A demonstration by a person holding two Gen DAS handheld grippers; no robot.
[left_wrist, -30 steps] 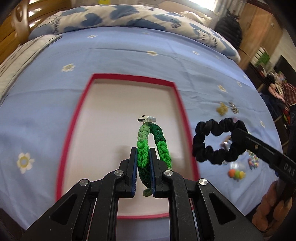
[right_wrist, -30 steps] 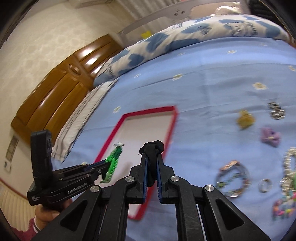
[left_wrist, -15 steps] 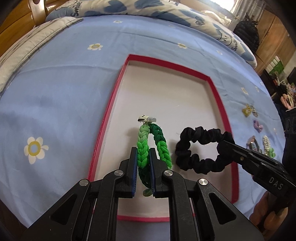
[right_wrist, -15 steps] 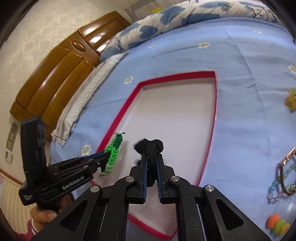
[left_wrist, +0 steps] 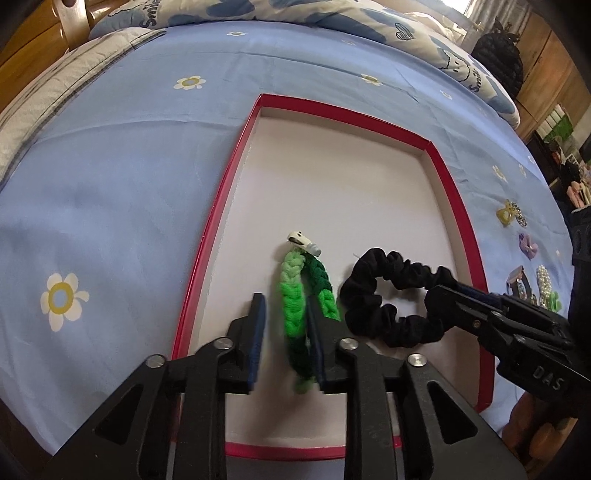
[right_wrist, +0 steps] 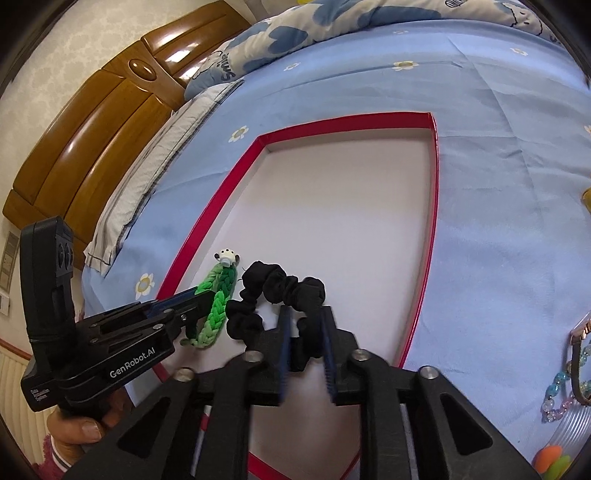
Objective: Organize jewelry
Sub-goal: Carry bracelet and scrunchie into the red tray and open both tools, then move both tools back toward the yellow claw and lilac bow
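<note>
A red-rimmed tray (left_wrist: pixel 458 206) with a white floor lies on the blue bedspread; it also shows in the right wrist view (right_wrist: pixel 430 236). A green braided bracelet (left_wrist: pixel 293 299) with a white clasp lies in the tray between the fingers of my open left gripper (left_wrist: pixel 284 306). It also shows in the right wrist view (right_wrist: pixel 218 302). A black scrunchie (left_wrist: pixel 384 295) lies beside it in the tray. My right gripper (right_wrist: pixel 306 321) is open around the scrunchie (right_wrist: pixel 273 288).
More jewelry lies on the bedspread right of the tray: a yellow clip (left_wrist: pixel 506 214), a purple piece (left_wrist: pixel 528 245), a beaded bracelet (right_wrist: pixel 565 387) and a watch band (right_wrist: pixel 580 339). Pillows (left_wrist: pixel 332 14) and a wooden headboard (right_wrist: pixel 96 122) stand at the far end.
Both grippers moved lower over the tray and opened. The green bracelet and the black scrunchie were let go and now rest on the tray floor.
</note>
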